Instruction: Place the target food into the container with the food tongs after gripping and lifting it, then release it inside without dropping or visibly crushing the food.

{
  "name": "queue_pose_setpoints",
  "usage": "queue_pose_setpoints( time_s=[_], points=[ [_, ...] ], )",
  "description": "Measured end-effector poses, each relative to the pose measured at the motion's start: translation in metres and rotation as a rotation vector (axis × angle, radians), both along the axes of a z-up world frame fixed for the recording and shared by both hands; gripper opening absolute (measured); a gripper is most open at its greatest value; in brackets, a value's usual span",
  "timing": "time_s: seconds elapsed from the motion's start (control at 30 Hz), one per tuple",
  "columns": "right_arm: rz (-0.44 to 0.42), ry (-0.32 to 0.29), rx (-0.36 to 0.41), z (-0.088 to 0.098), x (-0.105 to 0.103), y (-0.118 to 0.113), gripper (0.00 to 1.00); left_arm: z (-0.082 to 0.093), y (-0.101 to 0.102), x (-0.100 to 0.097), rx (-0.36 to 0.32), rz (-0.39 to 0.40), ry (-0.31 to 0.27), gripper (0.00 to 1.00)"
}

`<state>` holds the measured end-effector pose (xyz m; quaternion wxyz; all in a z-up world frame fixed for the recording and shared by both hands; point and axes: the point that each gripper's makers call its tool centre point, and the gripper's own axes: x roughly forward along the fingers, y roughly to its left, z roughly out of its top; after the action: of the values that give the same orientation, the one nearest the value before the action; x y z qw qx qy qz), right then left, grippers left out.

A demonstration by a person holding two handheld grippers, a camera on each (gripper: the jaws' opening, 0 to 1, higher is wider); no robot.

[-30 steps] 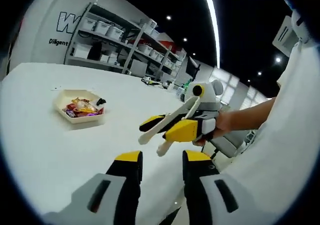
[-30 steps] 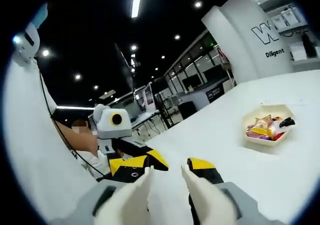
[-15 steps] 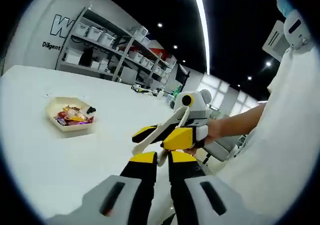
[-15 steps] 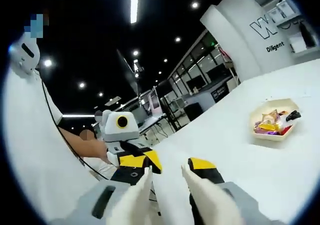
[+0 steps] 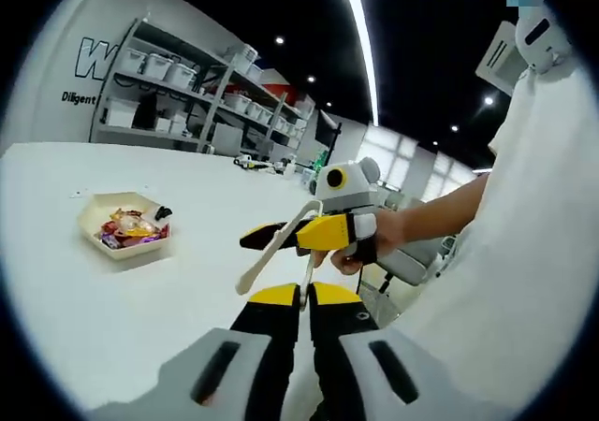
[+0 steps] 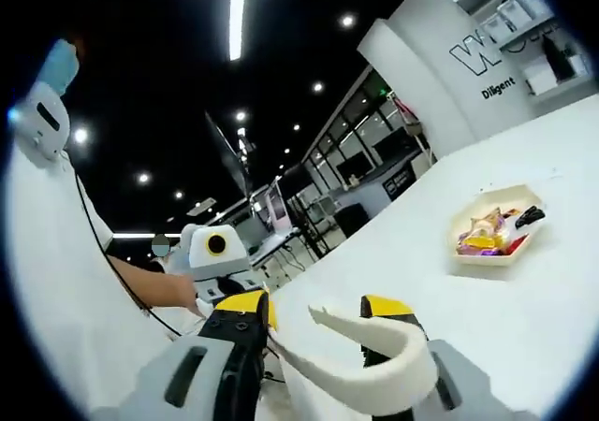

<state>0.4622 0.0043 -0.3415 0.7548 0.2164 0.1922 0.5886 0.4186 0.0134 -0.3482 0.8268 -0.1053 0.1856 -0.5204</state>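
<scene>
1. Snacks (image 5: 131, 229) sit in a tray (image 5: 94, 217) well ahead-left of the left claw (image 5: 301, 301), whose jaws are clenched empty. The right claw (image 5: 314, 239) grasps the tongs (image 5: 271, 250).
2. Snacks (image 6: 487, 234) lie far ahead-right of the right claw (image 6: 318, 323), clamped on the tongs (image 6: 374, 355). The wrappers look light and slippery; pinch one gently mid-body.

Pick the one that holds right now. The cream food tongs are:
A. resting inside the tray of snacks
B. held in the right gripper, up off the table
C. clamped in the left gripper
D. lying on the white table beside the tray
B: the right gripper carries the tongs in the air, well apart from the tray on the table.
</scene>
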Motion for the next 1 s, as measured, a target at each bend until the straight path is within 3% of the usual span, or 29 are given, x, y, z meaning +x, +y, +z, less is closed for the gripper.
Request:
queue_pose_setpoints(
  time_s=[0.33,0.4,0.5,0.63,1.0],
  points=[
    [-0.021,0.004,-0.025,-0.009,0.003,-0.009,0.39,-0.01,0.005,0.0,0.026,-0.013,0.023,0.03],
    [-0.037,-0.015,-0.04,-0.013,0.006,-0.017,0.36,-0.014,0.007,-0.002,0.035,-0.017,0.034,0.03],
    [-0.037,0.017,-0.033,-0.016,0.004,-0.023,0.3,-0.018,0.01,-0.004,0.052,-0.02,0.033,0.03],
    [-0.014,0.018,-0.092,-0.032,-0.003,-0.021,0.3,-0.034,0.01,-0.006,0.095,-0.03,0.036,0.03],
    [-0.05,0.086,-0.147,-0.069,-0.008,-0.029,0.33,-0.063,0.005,-0.005,0.142,-0.01,0.066,0.04]
  ],
)
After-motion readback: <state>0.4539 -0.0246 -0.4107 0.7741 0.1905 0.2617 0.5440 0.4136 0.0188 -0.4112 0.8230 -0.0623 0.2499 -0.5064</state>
